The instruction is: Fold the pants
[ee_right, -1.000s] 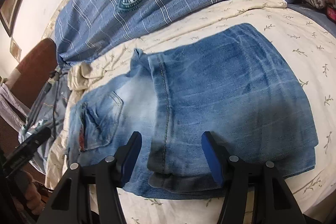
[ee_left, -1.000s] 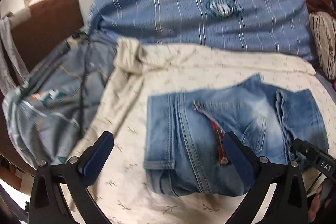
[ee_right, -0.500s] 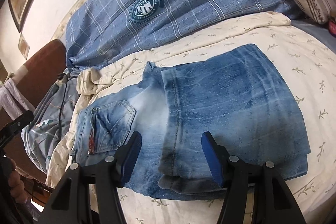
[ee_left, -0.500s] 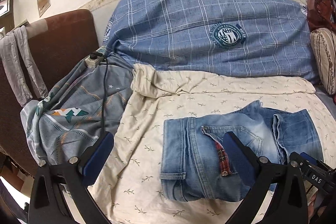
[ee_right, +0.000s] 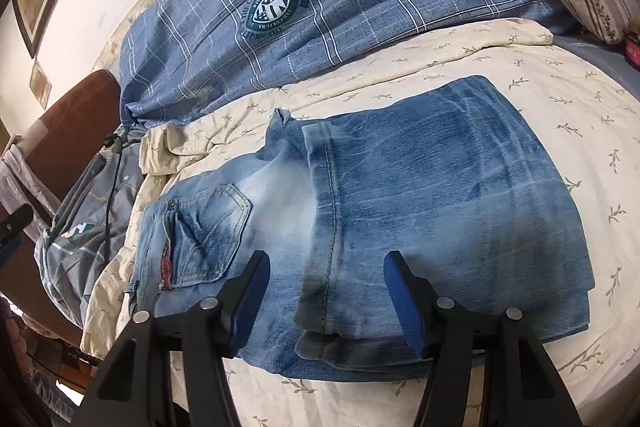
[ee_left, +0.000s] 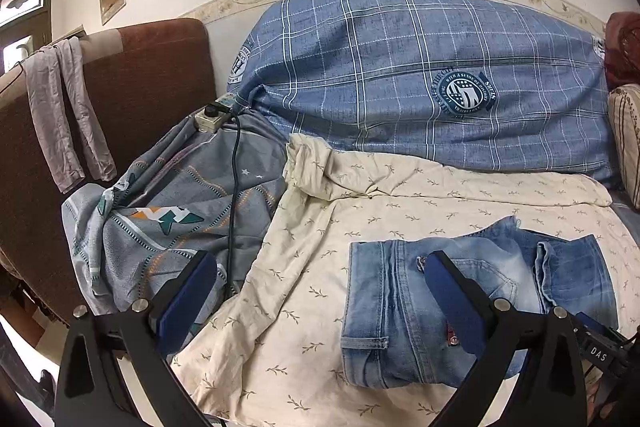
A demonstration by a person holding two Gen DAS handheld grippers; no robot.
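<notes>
A cream sheet (ee_left: 360,203) printed with small sprigs covers the bed, with a large blue checked pillow (ee_left: 400,75) bearing a round crest propped along the wall behind it and a grey patterned blanket (ee_left: 168,203) bunched at the sheet's left edge beside a brown headboard (ee_left: 152,75). The jeans (ee_right: 400,203) lie folded flat on the sheet, the legs doubled over the seat so that a darker panel sits on top of the faded back-pocket half; in the left wrist view the waistband side of the jeans (ee_left: 400,291) faces the camera. The left gripper (ee_left: 320,299) hangs above the near edge of the sheet, its blue-padded jaws spread wide and holding nothing. The right gripper (ee_right: 328,303) hovers over the near edge of the folded denim, likewise parted and empty. A black cable (ee_left: 234,163) runs across the blanket from a white power strip (ee_left: 212,115) at the headboard
</notes>
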